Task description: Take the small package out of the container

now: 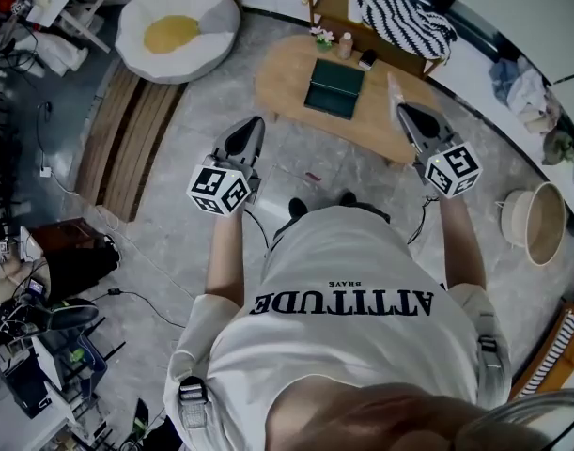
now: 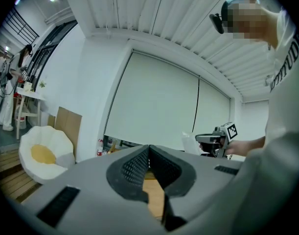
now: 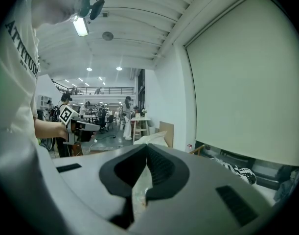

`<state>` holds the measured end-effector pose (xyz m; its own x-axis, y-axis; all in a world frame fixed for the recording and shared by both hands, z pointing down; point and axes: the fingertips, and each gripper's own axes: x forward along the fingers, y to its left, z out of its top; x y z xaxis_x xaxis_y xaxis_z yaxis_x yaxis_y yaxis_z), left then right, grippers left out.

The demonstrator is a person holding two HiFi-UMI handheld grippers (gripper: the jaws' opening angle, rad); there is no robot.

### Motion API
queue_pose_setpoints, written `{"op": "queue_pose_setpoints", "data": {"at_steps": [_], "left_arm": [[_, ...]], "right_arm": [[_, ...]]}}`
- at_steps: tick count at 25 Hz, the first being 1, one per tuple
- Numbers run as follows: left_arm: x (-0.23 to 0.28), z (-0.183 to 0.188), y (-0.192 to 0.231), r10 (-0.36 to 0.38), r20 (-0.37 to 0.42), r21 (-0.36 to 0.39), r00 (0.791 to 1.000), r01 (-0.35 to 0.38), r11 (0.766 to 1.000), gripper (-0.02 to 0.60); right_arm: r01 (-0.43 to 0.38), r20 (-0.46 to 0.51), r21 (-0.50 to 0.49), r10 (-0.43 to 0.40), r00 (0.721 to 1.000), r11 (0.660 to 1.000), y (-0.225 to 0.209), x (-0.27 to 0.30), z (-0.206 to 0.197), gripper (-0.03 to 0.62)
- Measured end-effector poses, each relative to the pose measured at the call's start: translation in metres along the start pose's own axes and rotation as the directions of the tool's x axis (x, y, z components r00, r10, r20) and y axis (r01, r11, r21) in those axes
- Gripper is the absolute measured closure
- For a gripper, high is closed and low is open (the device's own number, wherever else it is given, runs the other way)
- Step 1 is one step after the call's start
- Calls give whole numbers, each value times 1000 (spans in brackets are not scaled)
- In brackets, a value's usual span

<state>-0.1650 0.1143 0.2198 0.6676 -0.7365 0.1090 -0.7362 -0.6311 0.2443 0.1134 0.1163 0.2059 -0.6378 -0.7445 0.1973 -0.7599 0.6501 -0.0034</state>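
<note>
Small package (image 3: 141, 190): a thin, clear, crinkled packet, pinched in the right claw (image 3: 147, 147). The jaws are closed onto it. The film runs down between the pads, and in the head view a pale corner stands beyond the tips.

Left claw (image 2: 149, 147): jaws closed tip to tip, nothing between them.

Both claws are raised in front of the person, well apart from each other and above the floor, short of the desk (image 1: 287, 87). The container (image 1: 334, 87), a flat dark green box, lies on the desk ahead, between the 2 claws in the head view. The package is apart from it, so removal appears done. Whether the box is open cannot be told.

Handling, as judged: light, limp, slippery film; contents not discernible. The grip appears to be on 1 edge only, so the packet could slide out or tear under a jerk. A firm hold further in from the edge, without twisting, is advised.
</note>
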Motion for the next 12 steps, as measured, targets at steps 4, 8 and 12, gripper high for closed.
{"op": "queue_pose_setpoints", "data": {"at_steps": [4,8,12], "left_arm": [[1,2,5,9,2,-4,1000,-9,1000,558],[2,2,7,18,6,-4,1000,-18,1000,558],[4,5,10,23,8,-4,1000,-23,1000,558]], "right_arm": [[-7,1,2,7,1000,1000,-2,4,2,572],[-13,0,4,13,1000,1000,-3,5,-1,572],[-16,0,4,16,1000,1000,-4,7,1,572]]}}
